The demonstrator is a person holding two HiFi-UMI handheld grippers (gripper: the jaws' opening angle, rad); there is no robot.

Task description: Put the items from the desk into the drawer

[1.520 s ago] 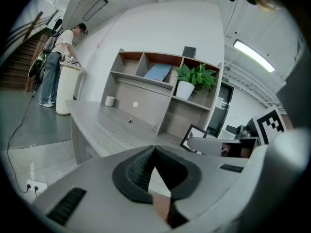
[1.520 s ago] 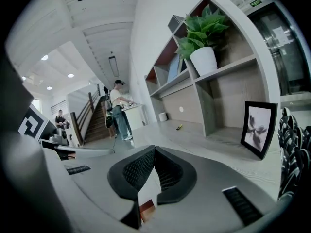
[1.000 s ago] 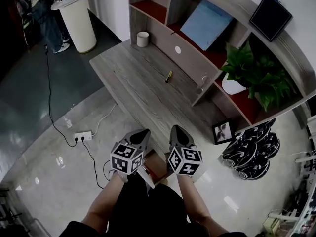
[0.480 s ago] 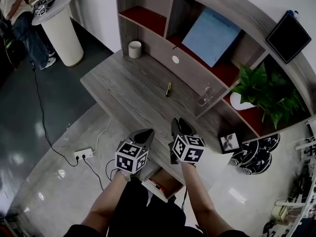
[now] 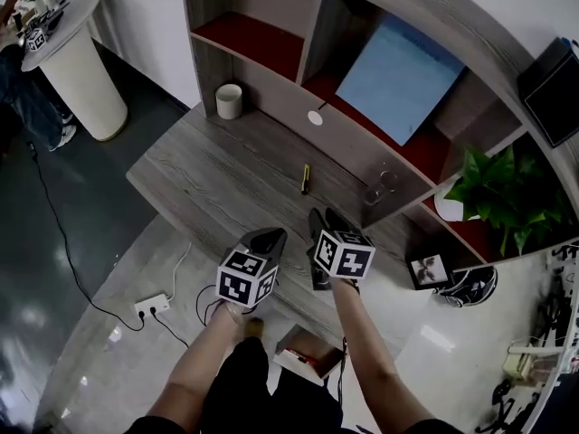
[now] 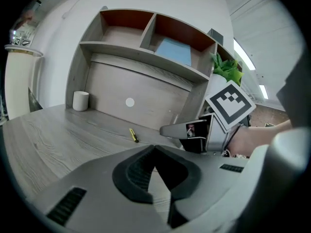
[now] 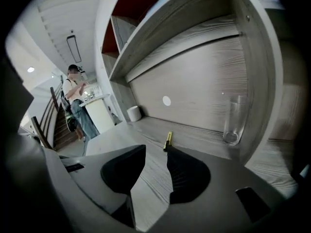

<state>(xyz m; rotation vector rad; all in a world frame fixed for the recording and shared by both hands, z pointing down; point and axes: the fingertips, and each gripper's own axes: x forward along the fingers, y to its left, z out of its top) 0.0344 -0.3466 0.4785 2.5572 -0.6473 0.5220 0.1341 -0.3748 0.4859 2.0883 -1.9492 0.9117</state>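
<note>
Left gripper [image 6: 153,148]: jaws closed, tips meeting, nothing held between them; it hangs over the near edge of the grey wood-grain desk [image 5: 208,174], just beside the right gripper [image 7: 156,149] and on its left.

Right gripper: jaws apart and released, having just been opening; only bare desk surface shows in the gap between them, and no item is gripped.

Small yellow-and-black pen-shaped item [image 7: 168,141]: lies flat on the desk ahead of both grippers; in the right gripper view it sits just beyond the tip of the right-hand jaw, apart from it; from the left gripper it lies ahead and slightly left.

Clear drinking glass [image 7: 233,120]: stands upright ahead and to the right of the right gripper, against the shelf unit's upright panel.

White cylindrical cup [image 6: 80,100]: stands upright far ahead and to the left of the left gripper, at the back of the desk.

Wooden drawer [image 5: 303,342]: pulled open below the desk edge, behind and beneath both grippers, near the person's body; a small red object lies inside it.
</note>
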